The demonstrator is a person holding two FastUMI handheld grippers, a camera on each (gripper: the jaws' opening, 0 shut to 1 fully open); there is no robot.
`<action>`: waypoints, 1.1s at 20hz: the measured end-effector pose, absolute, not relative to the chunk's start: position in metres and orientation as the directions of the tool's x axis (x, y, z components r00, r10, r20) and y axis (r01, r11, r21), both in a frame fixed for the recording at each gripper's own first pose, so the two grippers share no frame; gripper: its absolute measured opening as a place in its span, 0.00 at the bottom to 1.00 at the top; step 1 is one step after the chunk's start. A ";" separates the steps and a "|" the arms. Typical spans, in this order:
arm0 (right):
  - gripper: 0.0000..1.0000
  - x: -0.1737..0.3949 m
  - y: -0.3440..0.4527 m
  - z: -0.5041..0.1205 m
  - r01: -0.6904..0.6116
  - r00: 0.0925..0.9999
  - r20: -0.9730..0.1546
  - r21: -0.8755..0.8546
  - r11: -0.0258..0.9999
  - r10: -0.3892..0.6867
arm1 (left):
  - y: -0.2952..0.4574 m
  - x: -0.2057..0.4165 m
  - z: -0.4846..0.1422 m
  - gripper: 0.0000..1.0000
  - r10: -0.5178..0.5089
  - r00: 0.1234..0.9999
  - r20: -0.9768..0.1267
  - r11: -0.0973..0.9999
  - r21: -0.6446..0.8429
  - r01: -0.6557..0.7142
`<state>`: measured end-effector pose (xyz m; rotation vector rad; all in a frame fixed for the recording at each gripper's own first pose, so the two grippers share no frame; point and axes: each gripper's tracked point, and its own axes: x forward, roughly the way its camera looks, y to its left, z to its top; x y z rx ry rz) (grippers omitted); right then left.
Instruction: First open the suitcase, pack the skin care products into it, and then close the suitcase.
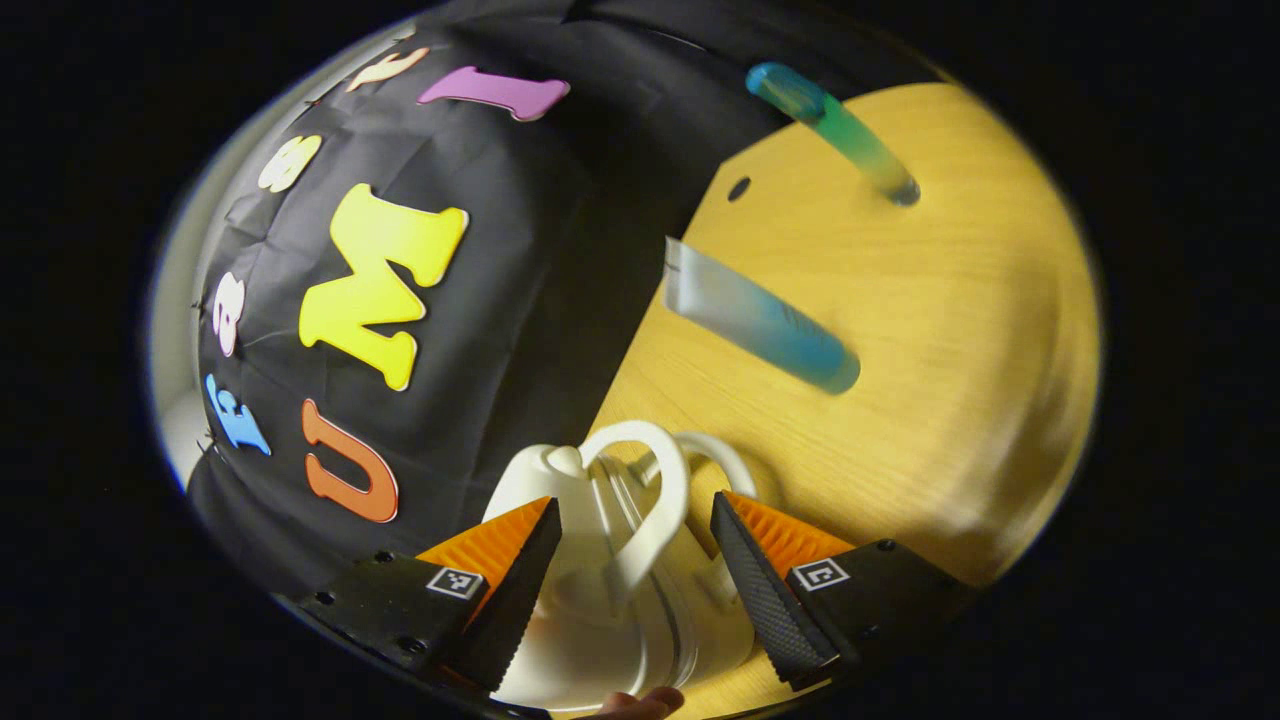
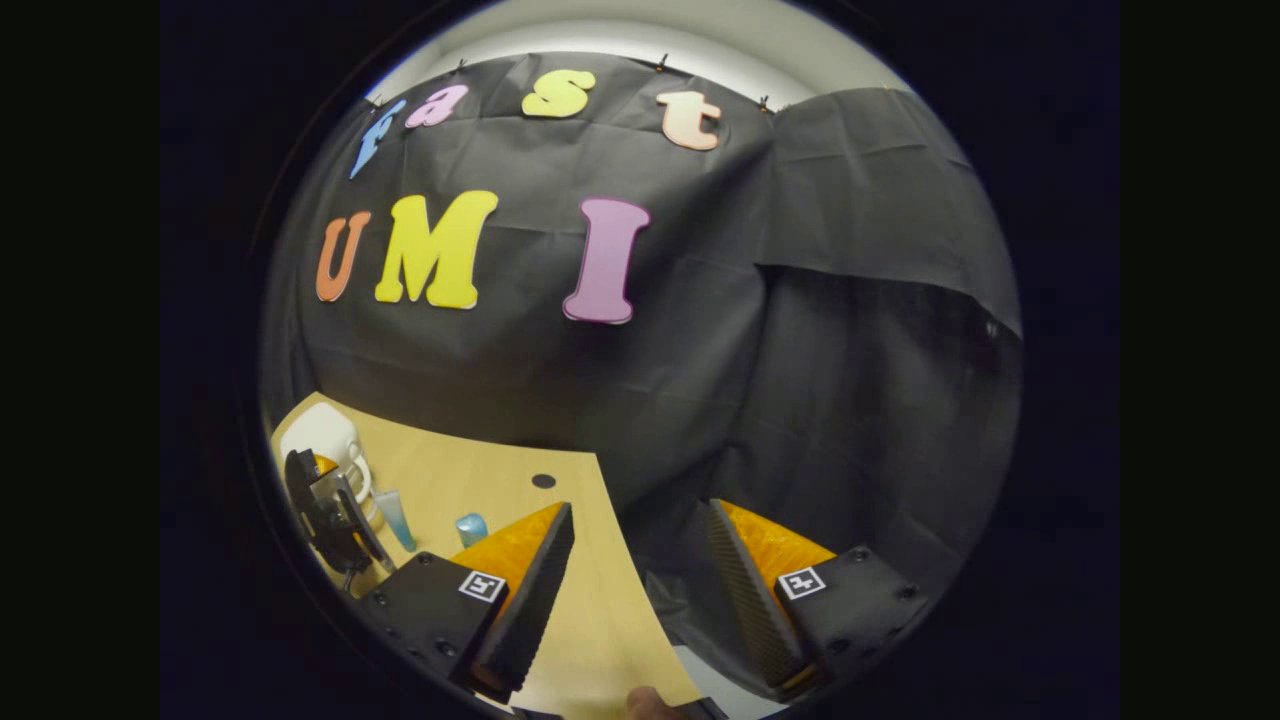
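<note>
Left gripper (image 1: 635, 560) spreads wide around the white suitcase (image 1: 600, 560), its handle loop between the fingers, seemingly untouched. Two blue-tipped tubes (image 1: 765, 320) lie farther off on the worktop (image 1: 950, 400). Right gripper (image 2: 640, 570) hangs wide and empty over the worktop's right edge.

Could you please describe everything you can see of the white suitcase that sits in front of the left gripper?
The white suitcase is small, glossy and looks like hard plastic, with rounded corners and a seam between its two shells. It appears closed. A looped white handle arches up from it. It rests on the wooden table by the black cloth wall, between the open fingers of the left gripper; whether they touch it is unclear. The right gripper view shows it at the table's far end.
</note>
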<state>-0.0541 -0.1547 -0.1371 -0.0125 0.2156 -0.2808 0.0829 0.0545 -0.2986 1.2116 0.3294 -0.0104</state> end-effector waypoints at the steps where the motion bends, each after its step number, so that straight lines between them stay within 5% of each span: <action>1: 0.81 -0.055 -0.157 -0.139 0.279 0.935 -0.215 -0.040 0.960 -0.281 | 0.054 0.090 -0.299 0.85 0.170 0.952 -0.256 0.333 0.924 0.189; 6: 0.80 -0.059 -0.158 -0.142 0.280 0.932 -0.231 -0.033 0.960 -0.279 | 0.050 0.096 -0.302 0.45 0.177 0.940 -0.291 0.279 0.931 0.236; 7: 0.80 -0.059 -0.157 -0.141 0.279 0.931 -0.233 -0.039 0.960 -0.280 | 0.051 0.093 -0.302 0.27 0.192 0.936 -0.296 0.279 0.931 0.237; 13: 0.80 -0.056 -0.137 -0.132 0.238 0.944 -0.222 -0.056 0.970 -0.245 | 0.045 0.090 -0.292 0.08 0.162 0.902 -0.401 0.416 0.856 0.306; 22: 0.80 -0.026 -0.084 -0.103 0.215 0.953 -0.215 -0.012 0.976 -0.213 | 0.082 0.080 -0.184 0.03 0.073 0.915 -0.397 0.686 0.686 0.242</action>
